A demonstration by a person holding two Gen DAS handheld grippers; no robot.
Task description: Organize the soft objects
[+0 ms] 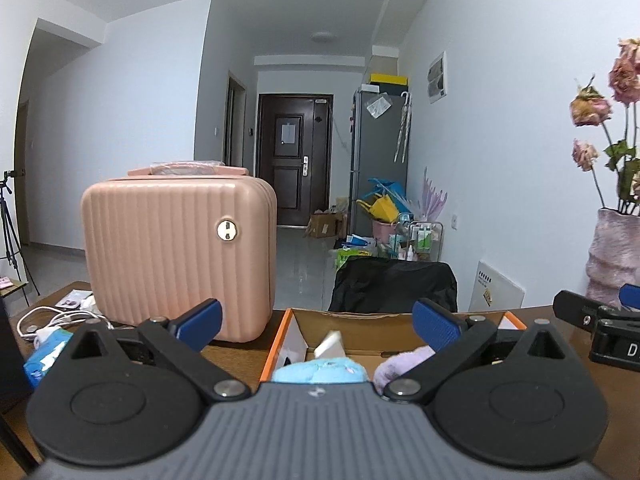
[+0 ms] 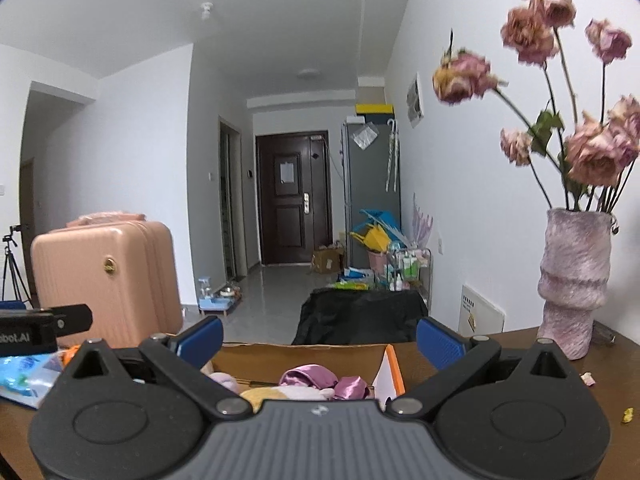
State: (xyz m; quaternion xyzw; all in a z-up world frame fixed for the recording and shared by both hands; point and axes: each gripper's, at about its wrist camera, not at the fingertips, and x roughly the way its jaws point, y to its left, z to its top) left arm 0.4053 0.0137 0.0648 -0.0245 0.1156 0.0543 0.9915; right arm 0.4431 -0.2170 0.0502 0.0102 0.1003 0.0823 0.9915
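Left wrist view: the left gripper (image 1: 318,322) is held wide open and empty above the cardboard box (image 1: 400,318) at lower centre. Blue plush (image 1: 320,372) and purple plush (image 1: 402,364) are seen inside. Right gripper (image 2: 320,336) likewise spread, empty. Sorting is judged well advanced; whether any items remain cannot be told.
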